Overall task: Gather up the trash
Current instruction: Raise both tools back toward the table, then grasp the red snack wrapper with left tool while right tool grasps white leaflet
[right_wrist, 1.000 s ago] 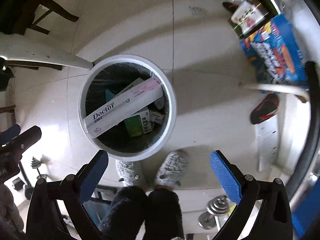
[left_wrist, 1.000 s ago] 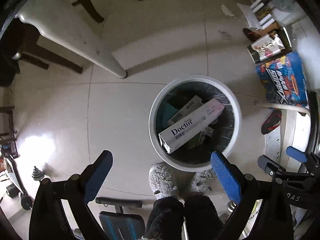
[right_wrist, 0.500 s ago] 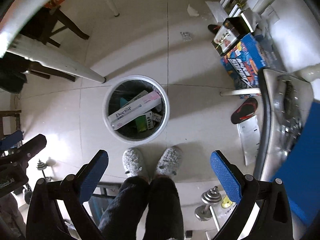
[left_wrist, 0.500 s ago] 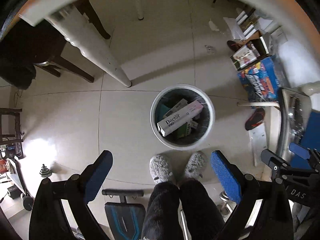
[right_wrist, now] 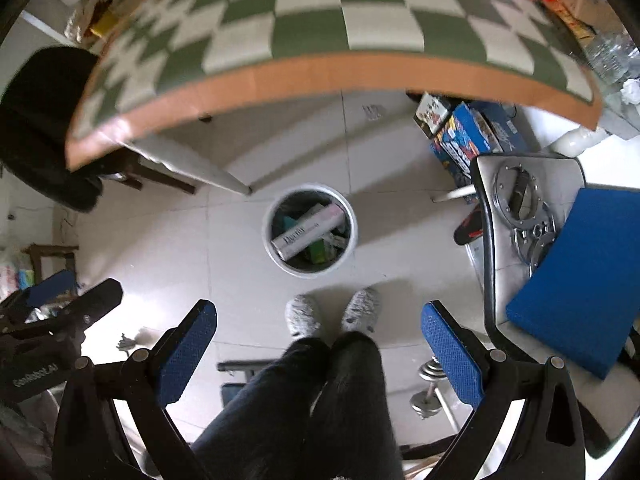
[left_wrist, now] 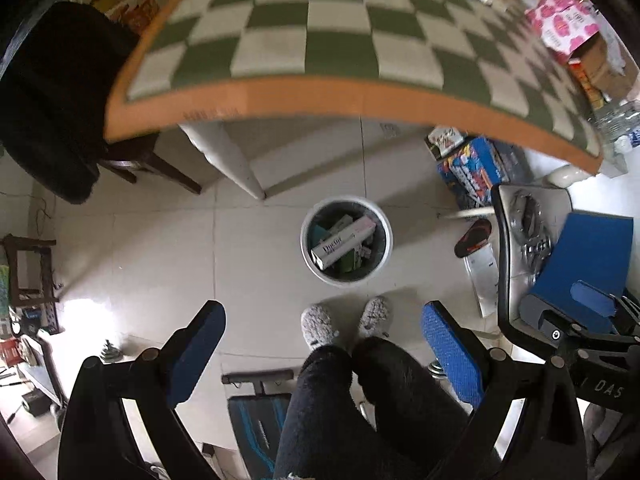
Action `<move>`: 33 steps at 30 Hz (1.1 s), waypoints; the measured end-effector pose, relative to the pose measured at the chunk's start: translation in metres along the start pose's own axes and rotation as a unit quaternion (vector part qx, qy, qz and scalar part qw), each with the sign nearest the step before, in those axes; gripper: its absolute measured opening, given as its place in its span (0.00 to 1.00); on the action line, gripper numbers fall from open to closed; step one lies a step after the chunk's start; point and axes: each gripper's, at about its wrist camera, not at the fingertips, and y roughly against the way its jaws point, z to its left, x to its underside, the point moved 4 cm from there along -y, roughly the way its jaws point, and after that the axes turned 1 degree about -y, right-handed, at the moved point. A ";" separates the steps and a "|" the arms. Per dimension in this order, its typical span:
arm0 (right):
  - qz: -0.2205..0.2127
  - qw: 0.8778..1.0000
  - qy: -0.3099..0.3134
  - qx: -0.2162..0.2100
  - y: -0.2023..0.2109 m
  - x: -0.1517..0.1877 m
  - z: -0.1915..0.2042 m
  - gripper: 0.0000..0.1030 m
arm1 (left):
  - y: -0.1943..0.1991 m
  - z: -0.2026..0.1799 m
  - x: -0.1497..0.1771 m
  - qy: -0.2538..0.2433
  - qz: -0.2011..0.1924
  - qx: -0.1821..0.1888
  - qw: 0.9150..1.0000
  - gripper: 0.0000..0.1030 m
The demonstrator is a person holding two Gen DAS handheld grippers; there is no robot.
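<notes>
A white round bin (left_wrist: 385, 257) (right_wrist: 269, 248) with a black liner stands on the tiled floor below me. A long white and pink "Doctor" box (left_wrist: 343, 241) (right_wrist: 308, 231) lies across several other pieces of trash in it. My left gripper (left_wrist: 323, 354) is open and empty, high above the floor. My right gripper (right_wrist: 319, 350) is open and empty too, beside the left one. A table with a green and white checked cloth (left_wrist: 320, 40) (right_wrist: 344, 20) fills the top of both views.
A pink and white packet (left_wrist: 562, 24) and cardboard boxes (left_wrist: 600, 68) sit at the table's right end. A black chair (left_wrist: 48, 104) is at the left, a grey and blue chair (right_wrist: 560, 248) at the right. Blue boxes (left_wrist: 472, 168), a slipper (left_wrist: 472, 236) and dumbbells (right_wrist: 430, 372) lie on the floor.
Both grippers have risen well above the bin, which now looks much smaller. The checked tabletop has come into view at the top. Both stay open and empty.
</notes>
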 end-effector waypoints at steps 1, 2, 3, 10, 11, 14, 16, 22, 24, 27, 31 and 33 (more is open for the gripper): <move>-0.007 1.000 -0.004 -0.007 0.012 -0.003 0.003 1.00 | 0.009 0.000 -0.005 0.000 -0.009 -0.003 1.000 0.97; -0.012 1.000 -0.008 -0.014 0.020 -0.007 0.005 1.00 | 0.017 0.001 -0.010 0.000 -0.017 -0.006 1.000 0.97; -0.017 1.000 -0.012 -0.022 0.029 -0.012 0.006 1.00 | 0.025 0.001 -0.018 0.003 -0.027 -0.010 1.000 0.97; -0.057 0.997 -0.028 -0.047 0.073 -0.094 0.004 1.00 | 0.056 -0.004 -0.099 0.029 -0.082 -0.024 0.996 0.98; -0.059 0.997 -0.027 -0.048 0.077 -0.112 0.000 1.00 | 0.058 -0.007 -0.119 0.029 -0.092 -0.030 0.995 0.98; -0.057 0.997 -0.017 -0.044 0.082 -0.174 -0.014 1.00 | 0.059 -0.023 -0.176 0.017 -0.111 -0.049 0.992 0.98; -0.061 0.998 -0.008 -0.033 0.081 -0.219 -0.027 1.00 | 0.056 -0.035 -0.217 0.006 -0.123 -0.063 0.990 1.00; -0.049 0.999 0.008 0.013 0.058 -0.388 -0.082 1.00 | 0.025 -0.065 -0.352 -0.002 -0.120 -0.105 0.987 1.00; -0.035 0.999 0.012 0.033 0.041 -0.446 -0.101 1.00 | 0.009 -0.074 -0.391 -0.011 -0.105 -0.119 0.987 1.00; -0.012 0.998 0.021 0.050 0.012 -0.508 -0.119 1.00 | -0.010 -0.091 -0.439 -0.032 -0.090 -0.126 0.987 1.00; 0.015 0.996 0.045 0.070 -0.031 -0.574 -0.131 1.00 | -0.040 -0.116 -0.495 -0.083 -0.069 -0.132 0.985 1.00; 0.028 0.995 0.055 0.079 -0.053 -0.599 -0.134 1.00 | -0.053 -0.129 -0.519 -0.119 -0.059 -0.134 0.982 1.00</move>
